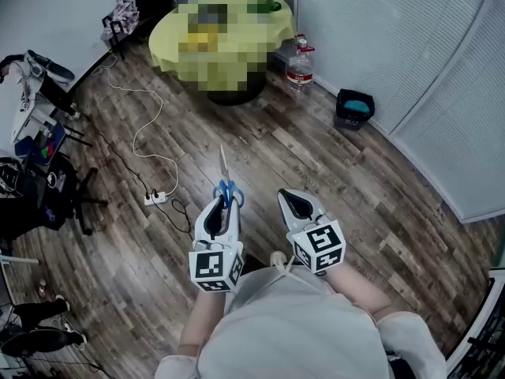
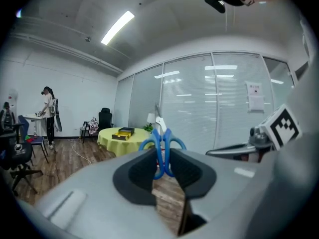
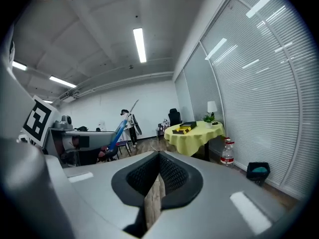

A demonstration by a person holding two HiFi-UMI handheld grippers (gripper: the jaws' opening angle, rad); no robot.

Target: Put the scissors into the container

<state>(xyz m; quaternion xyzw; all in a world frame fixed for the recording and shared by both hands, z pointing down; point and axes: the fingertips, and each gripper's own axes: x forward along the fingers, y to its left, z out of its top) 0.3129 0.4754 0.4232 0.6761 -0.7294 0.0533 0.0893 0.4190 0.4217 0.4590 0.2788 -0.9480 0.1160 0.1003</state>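
**Status:** pick-up done, placing not done. L gripper (image 1: 225,205): fingers (image 2: 139,171) clamped on the blue-handled scissors (image 1: 229,189). Handle loops sit betw. the pads. Blades stick up and fwd past the tips. R gripper (image 1: 296,204), just right of it: fingers pressed together, nothing betw. them. Its own view shows only floor through the slit.

**Left to do:** carry across the room, lower the scissors in, release. Probable container is the yellow-black box (image 2: 124,132) on the round table (image 2: 112,139) w/ yellow cloth, well ahead of both sets of fingertips. Judged approx. one-third along. Box interior can't be read from here.

**Surroundings, L to R:**
- Person (image 2: 49,114) stands far off, left of the L fingers, well clear.
- White power strip (image 1: 155,198) lies on the wood floor (image 1: 316,156), near and left of the L fingers. Trip risk if the route drifts left.
- Water bottle (image 1: 300,61) stands at the table's right side, far ahead of the R fingers.
- Dark bin (image 1: 353,107) w/ teal contents sits further right, by the blind-covered wall (image 1: 394,38).

**Route:** on the straight line from fingertips to table, bare floor only, no obstruction seen. Blade tips lead, so approach to the box needs care.
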